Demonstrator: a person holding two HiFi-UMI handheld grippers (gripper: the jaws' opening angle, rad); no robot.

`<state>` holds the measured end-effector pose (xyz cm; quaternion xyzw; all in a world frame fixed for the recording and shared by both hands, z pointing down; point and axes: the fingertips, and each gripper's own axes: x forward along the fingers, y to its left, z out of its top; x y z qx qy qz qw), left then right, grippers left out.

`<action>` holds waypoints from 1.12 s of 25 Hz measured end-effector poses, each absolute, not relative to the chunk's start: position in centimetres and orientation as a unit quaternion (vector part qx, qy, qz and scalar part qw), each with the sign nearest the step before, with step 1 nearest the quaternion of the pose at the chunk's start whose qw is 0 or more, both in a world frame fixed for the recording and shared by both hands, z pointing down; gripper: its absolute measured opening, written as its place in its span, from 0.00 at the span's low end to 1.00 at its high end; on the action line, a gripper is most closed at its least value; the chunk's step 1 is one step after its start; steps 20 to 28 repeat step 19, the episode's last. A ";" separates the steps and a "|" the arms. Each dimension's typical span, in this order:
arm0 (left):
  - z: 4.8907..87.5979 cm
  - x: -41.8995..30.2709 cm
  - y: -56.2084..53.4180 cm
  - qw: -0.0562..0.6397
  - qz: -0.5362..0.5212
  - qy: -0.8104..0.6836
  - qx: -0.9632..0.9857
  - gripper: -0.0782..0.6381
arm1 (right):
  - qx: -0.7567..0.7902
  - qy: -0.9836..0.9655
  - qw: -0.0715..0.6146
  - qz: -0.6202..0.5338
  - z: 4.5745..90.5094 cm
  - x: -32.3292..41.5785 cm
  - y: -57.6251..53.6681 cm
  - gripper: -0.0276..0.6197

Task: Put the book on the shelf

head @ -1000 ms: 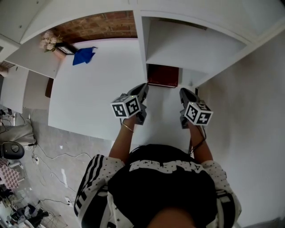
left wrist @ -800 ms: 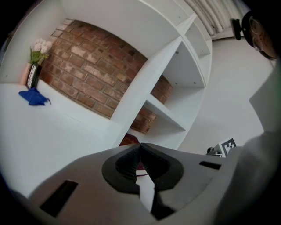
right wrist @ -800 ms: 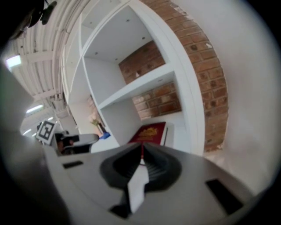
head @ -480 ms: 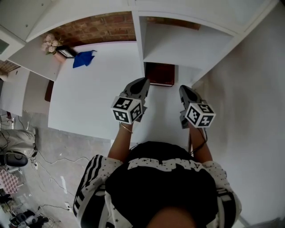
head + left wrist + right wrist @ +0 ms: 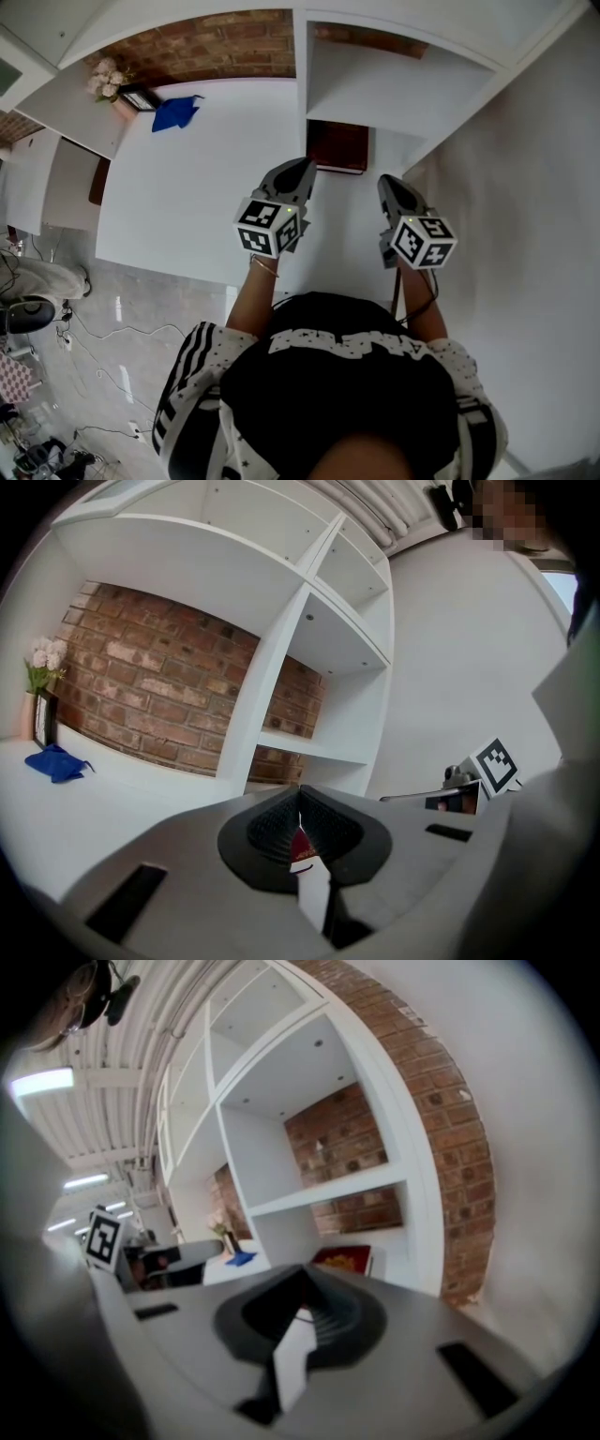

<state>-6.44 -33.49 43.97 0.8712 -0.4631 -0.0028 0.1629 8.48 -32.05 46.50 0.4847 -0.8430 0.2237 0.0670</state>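
A dark red book (image 5: 338,147) lies flat on the bottom of the lowest compartment of the white shelf unit (image 5: 394,89), its front edge sticking out a little. In the right gripper view the book (image 5: 342,1258) shows under the shelf board. My left gripper (image 5: 302,171) is shut and empty, its tip close to the book's front left corner; I cannot tell if it touches. A red sliver of the book (image 5: 300,846) shows past the left gripper (image 5: 300,808). My right gripper (image 5: 389,187) is shut and empty, just short of the book's front right.
The white tabletop (image 5: 197,187) stretches left, with a blue cloth (image 5: 175,113) and a vase of flowers (image 5: 105,82) at its far left by the brick wall. A white wall (image 5: 525,187) closes the right side. More shelf compartments rise above.
Both grippers stay shut and hold almost the same places in front of the book. The head view has shifted slightly, and the book lies where it was.
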 end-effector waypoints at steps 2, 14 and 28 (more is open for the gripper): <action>43.9 -6.7 -33.4 0.164 -0.006 -0.466 0.869 0.16 | 0.483 -0.844 0.067 0.224 46.4 8.3 -31.9 0.09; 43.5 -8.1 -32.7 0.164 -0.008 -0.479 0.862 0.16 | 0.472 -0.849 0.057 0.232 45.8 7.2 -31.1 0.09; 43.4 -8.4 -32.4 0.168 -0.010 -0.478 0.862 0.16 | 0.471 -0.849 0.055 0.232 45.6 6.9 -30.8 0.09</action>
